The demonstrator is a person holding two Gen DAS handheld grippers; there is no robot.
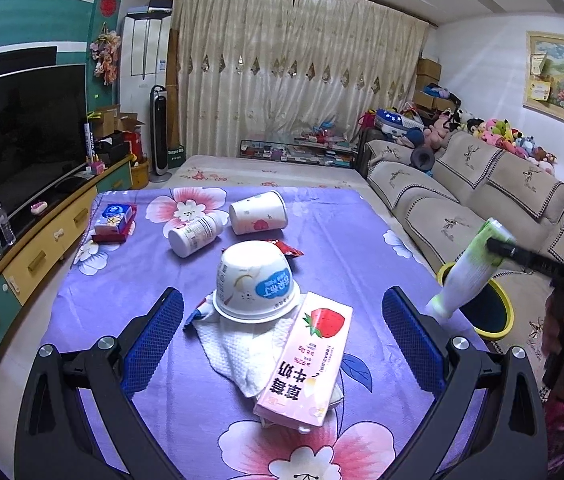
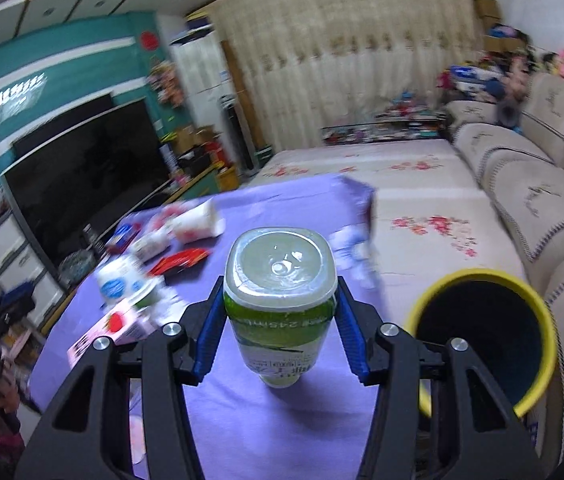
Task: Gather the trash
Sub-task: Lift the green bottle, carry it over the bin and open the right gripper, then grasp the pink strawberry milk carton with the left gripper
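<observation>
My right gripper [image 2: 280, 312] is shut on a green-and-white plastic bottle [image 2: 280, 300], held base-forward above the purple flowered tablecloth [image 2: 282, 432]. In the left wrist view the bottle [image 1: 470, 268] hangs neck-down over the yellow-rimmed trash bin [image 1: 498, 320] at the table's right edge; the bin [image 2: 482, 340] lies just right of the bottle. My left gripper [image 1: 282, 316] is open and empty, its blue pads either side of an upturned white bowl-cup [image 1: 256, 284], a white tissue [image 1: 242, 348] and a pink strawberry milk carton [image 1: 306, 364].
Farther back on the table lie a paper cup [image 1: 258, 212], a white bottle on its side [image 1: 196, 234], a red wrapper [image 1: 288, 248] and a blue-and-red packet [image 1: 116, 222]. A TV [image 1: 18, 140] on a cabinet stands left, a beige sofa [image 1: 462, 200] right.
</observation>
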